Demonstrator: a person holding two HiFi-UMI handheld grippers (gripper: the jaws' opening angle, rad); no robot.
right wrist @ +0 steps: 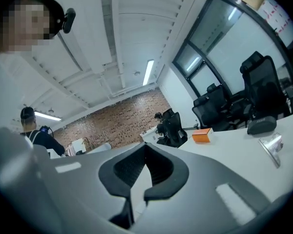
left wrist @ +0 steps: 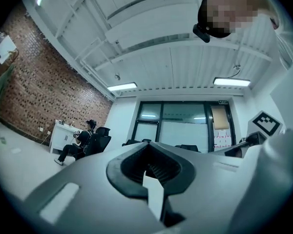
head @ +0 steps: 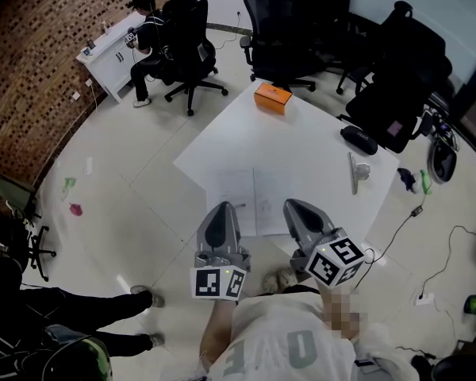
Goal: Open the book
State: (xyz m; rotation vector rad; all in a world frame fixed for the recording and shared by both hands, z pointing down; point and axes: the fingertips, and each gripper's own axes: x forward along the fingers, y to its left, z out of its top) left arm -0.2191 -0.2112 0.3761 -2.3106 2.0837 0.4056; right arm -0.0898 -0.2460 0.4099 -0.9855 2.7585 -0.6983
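Left gripper (head: 221, 209) and right gripper (head: 297, 209) are both pinched closed with nothing between the jaws. They're held side by side, roughly level, over the near edge of the white table (head: 317, 125). Book (head: 250, 199) lies open and flat, pages up, on the table just past the two tips; orange box (head: 272, 98) sits at the far corner, well apart from it.

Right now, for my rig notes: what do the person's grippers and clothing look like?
Both the left gripper and right gripper are grey moulded shells with black ribbed pads, each carrying a cube of black-and-white square markers. The person wears a pale T-shirt.
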